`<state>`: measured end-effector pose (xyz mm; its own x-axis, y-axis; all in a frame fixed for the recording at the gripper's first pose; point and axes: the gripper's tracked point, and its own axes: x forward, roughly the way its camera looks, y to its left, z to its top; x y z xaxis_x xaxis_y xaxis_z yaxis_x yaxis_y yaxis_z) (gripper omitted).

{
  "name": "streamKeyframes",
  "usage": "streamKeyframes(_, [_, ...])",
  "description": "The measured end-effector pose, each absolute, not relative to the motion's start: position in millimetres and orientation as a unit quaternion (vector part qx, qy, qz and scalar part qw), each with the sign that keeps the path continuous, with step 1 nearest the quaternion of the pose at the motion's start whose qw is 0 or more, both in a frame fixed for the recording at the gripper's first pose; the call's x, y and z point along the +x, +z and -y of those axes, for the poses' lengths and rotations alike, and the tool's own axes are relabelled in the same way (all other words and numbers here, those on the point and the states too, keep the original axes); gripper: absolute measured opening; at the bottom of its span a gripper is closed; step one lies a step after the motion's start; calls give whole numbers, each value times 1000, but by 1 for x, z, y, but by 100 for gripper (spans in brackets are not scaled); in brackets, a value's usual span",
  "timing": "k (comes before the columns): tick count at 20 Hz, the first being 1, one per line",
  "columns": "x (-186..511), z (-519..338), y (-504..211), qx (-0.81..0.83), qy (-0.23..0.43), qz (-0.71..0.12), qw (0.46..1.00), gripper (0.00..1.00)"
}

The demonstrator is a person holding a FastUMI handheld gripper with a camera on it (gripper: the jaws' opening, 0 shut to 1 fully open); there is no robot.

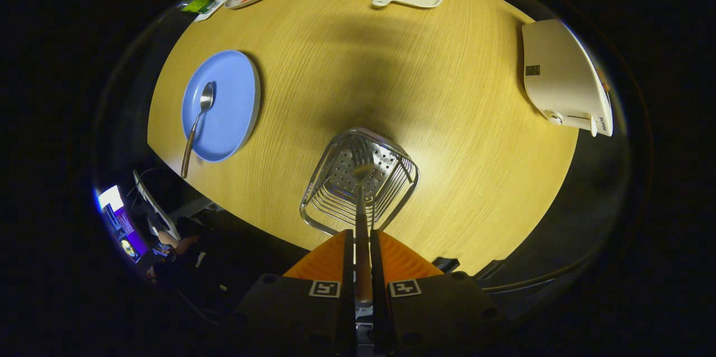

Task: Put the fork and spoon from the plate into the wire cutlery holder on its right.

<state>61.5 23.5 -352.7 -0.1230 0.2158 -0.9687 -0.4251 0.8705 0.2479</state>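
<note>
My claw (362,242) gripped the fork (362,200), its blurred tines over the wire holder (358,181) near the worktop's (447,94) near edge.

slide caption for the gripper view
Fingers grip a metal fork over the wire cutlery holder; metal spoon on blue plate.

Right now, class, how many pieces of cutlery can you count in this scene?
2. The fork is gripped in the claw, its tines down inside the wire cutlery holder. The spoon lies on the blue plate, handle overhanging the rim.
</note>
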Motion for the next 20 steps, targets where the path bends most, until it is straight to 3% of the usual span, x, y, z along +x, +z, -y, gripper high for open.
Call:
streamKeyframes(2, [70, -35, -341, -53, 250, -683, 684, 24])
streamKeyframes(7, [76, -86, -291, 12, 277, -603, 748, 24])
streamKeyframes(9, [72, -115, -275, 30, 291, -577, 763, 29])
streamKeyframes(16, [48, -211, -246, 72, 329, -532, 777, 47])
streamKeyframes(18, [44, -238, -247, 86, 333, -525, 778, 57])
streamKeyframes(20, [40, -260, -253, 96, 329, -528, 777, 57])
